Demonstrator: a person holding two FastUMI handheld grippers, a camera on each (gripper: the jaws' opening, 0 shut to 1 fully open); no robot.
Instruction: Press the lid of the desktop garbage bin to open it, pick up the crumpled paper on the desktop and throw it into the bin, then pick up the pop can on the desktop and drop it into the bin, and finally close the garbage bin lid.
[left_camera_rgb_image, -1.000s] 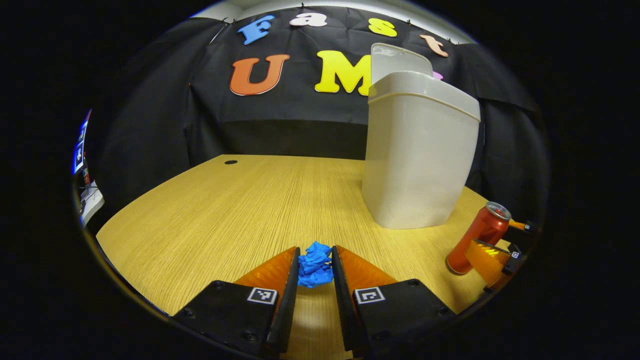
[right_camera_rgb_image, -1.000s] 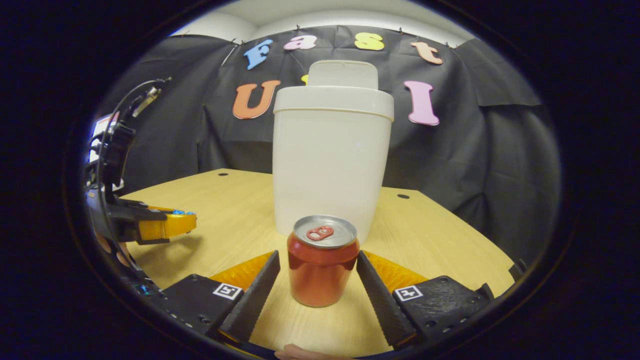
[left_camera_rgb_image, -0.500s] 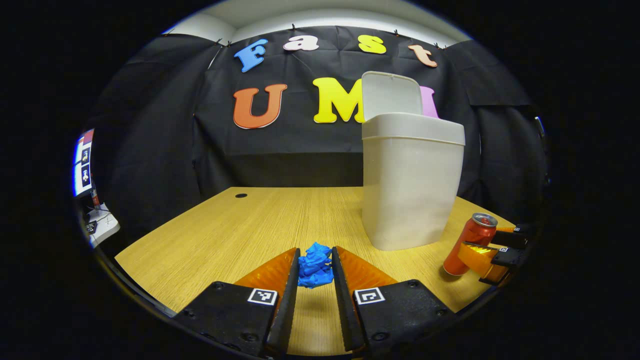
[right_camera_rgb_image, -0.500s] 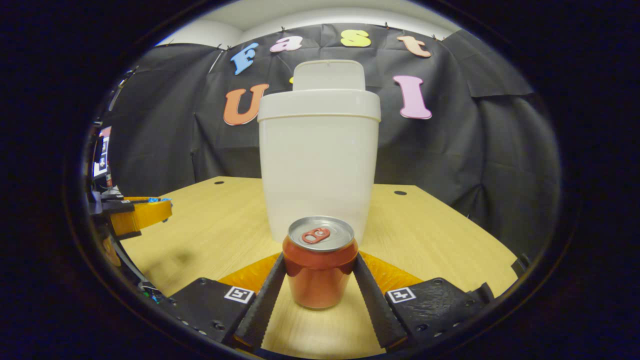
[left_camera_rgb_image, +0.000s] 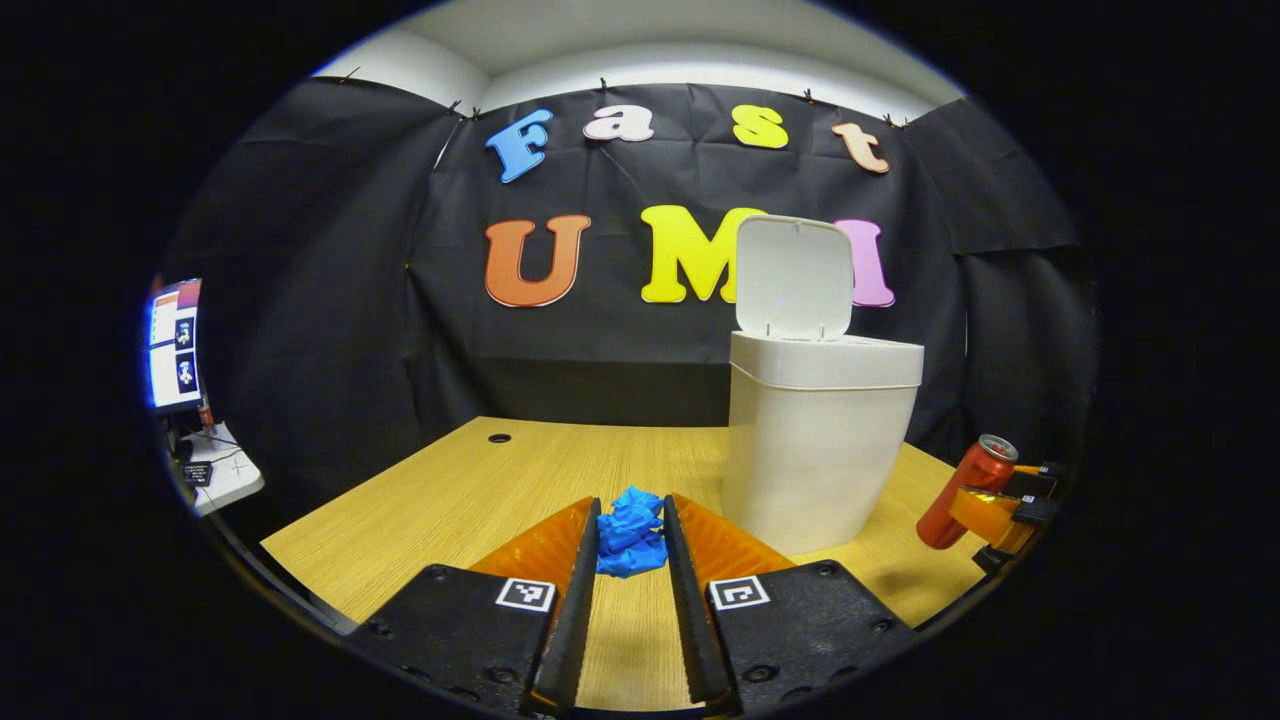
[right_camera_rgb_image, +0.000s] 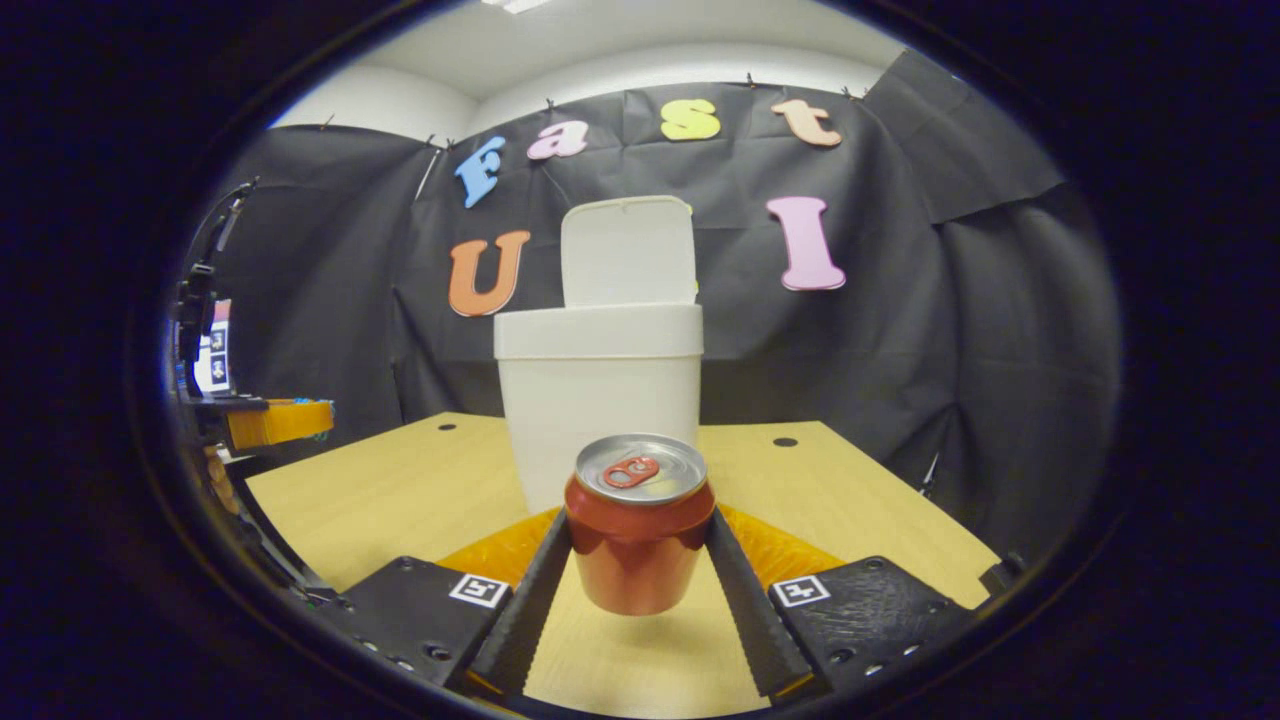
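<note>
At far left in the left gripper view, a lit monitor (left_camera_rgb_image: 173, 345) stands beyond the table edge, with a small white surface (left_camera_rgb_image: 222, 477) carrying cables below it. The wooden table (left_camera_rgb_image: 440, 505) runs across the frame, with a dark round hole (left_camera_rgb_image: 497, 438) near its back edge.

My left gripper (left_camera_rgb_image: 628, 545) sits bottom centre. Its jaws are nearly together, and the blue crumpled paper (left_camera_rgb_image: 630, 531) is pinched between both fingers near the tips. I can't tell whether the paper is clear of the table or resting on it.

Right of that, the white garbage bin (left_camera_rgb_image: 815, 445) stands upright on the table, with its lid (left_camera_rgb_image: 794, 278) flipped up and standing nearly vertical at the back, so the mouth is open. Far right, the red pop can (left_camera_rgb_image: 965, 491) appears tilted, with the right gripper's finger across its side.

In the right gripper view, my left gripper (right_camera_rgb_image: 268, 421) shows at the left edge, raised above table level, with a bit of blue at its tip. At centre, the garbage bin (right_camera_rgb_image: 598, 405) has its lid (right_camera_rgb_image: 626, 251) raised. Directly in front of it, my right gripper (right_camera_rgb_image: 640, 570) has its jaws closed partway on the pop can (right_camera_rgb_image: 640, 525), with both fingers pressed on its sides. The can is upright, with its pull tab facing up. It hangs clear of the table (right_camera_rgb_image: 850, 510), with its shadow below it. Two dark holes (right_camera_rgb_image: 785, 441) sit near the table's back edge, one on each side of the bin.
</note>
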